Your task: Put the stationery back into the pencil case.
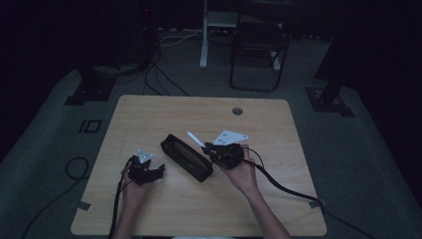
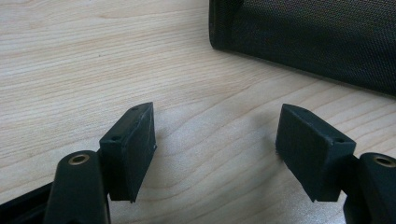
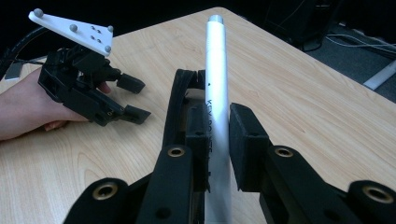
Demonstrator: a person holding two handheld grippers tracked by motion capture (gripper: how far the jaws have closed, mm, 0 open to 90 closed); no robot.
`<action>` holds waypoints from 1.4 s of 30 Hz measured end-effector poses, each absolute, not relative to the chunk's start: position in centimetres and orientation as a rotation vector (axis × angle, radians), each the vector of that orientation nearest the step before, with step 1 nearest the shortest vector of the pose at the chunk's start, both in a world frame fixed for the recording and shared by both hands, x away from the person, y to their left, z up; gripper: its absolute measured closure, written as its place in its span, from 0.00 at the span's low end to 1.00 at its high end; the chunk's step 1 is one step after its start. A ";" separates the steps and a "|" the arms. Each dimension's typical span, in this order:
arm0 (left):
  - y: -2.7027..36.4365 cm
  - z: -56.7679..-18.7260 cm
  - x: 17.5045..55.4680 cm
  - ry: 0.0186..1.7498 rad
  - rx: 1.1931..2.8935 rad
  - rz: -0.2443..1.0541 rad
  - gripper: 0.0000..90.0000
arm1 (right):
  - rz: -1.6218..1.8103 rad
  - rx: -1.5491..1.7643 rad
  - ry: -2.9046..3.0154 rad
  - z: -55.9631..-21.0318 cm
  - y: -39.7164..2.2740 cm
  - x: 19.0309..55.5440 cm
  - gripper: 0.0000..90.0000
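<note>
A black mesh pencil case (image 1: 186, 157) lies open at the middle of the wooden table (image 1: 199, 209), set diagonally. My right gripper (image 1: 209, 149) is at its right end, shut on a silver-white pen (image 1: 194, 138). In the right gripper view the pen (image 3: 215, 60) runs up between the pads of that gripper (image 3: 217, 135), above the case's open mouth (image 3: 180, 107). My left gripper (image 1: 160, 170) rests left of the case, jaws open with nothing between them. Its own view shows the gripper (image 2: 215, 135) over bare wood, the case's mesh wall (image 2: 317, 37) just ahead.
A round cable hole (image 1: 237, 111) is near the table's far edge. Behind the table stand a folding chair (image 1: 259, 50) and a white stand leg (image 1: 204, 35). Cables trail off each gripper toward the near edge. Bare wood lies on both sides of the case.
</note>
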State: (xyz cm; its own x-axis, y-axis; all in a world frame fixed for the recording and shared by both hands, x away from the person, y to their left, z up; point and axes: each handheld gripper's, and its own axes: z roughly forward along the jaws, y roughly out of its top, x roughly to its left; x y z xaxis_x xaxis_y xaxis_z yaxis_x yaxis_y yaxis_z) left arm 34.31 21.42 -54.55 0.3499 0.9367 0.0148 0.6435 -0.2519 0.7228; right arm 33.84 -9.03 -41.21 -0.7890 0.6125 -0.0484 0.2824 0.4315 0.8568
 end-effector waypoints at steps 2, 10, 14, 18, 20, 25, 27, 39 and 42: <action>21.4 -54.5 34.3 1.372 1.990 0.604 0.33 | 1.298 0.773 2.338 -41.2 -9.0 33.9 0.87; 21.4 -54.5 34.3 1.371 1.992 0.604 0.33 | 1.303 0.749 2.347 -40.8 -7.9 34.1 0.87; 21.4 -54.5 34.3 1.370 1.992 0.603 0.33 | 1.315 0.766 2.345 -40.9 -7.8 34.5 0.87; 21.4 -54.5 34.3 1.370 1.992 0.603 0.33 | 1.313 0.758 2.348 -40.6 -7.3 34.6 0.87; 21.4 -54.6 34.3 1.368 1.991 0.603 0.33 | 1.327 0.751 2.354 -40.4 -6.9 34.7 0.87; 21.4 -54.6 34.3 1.368 1.990 0.603 0.32 | 1.316 0.739 2.358 -40.2 -6.2 34.9 0.87; 21.4 -54.6 34.3 1.368 1.990 0.603 0.32 | 1.313 0.731 2.358 -40.1 -5.9 34.9 0.87; 21.3 -54.6 34.3 1.367 1.991 0.602 0.33 | 1.324 0.776 2.345 -40.4 -5.4 35.9 0.87; 21.3 -54.6 34.3 1.366 1.991 0.601 0.33 | 1.304 0.775 2.350 -40.6 -5.1 36.2 0.87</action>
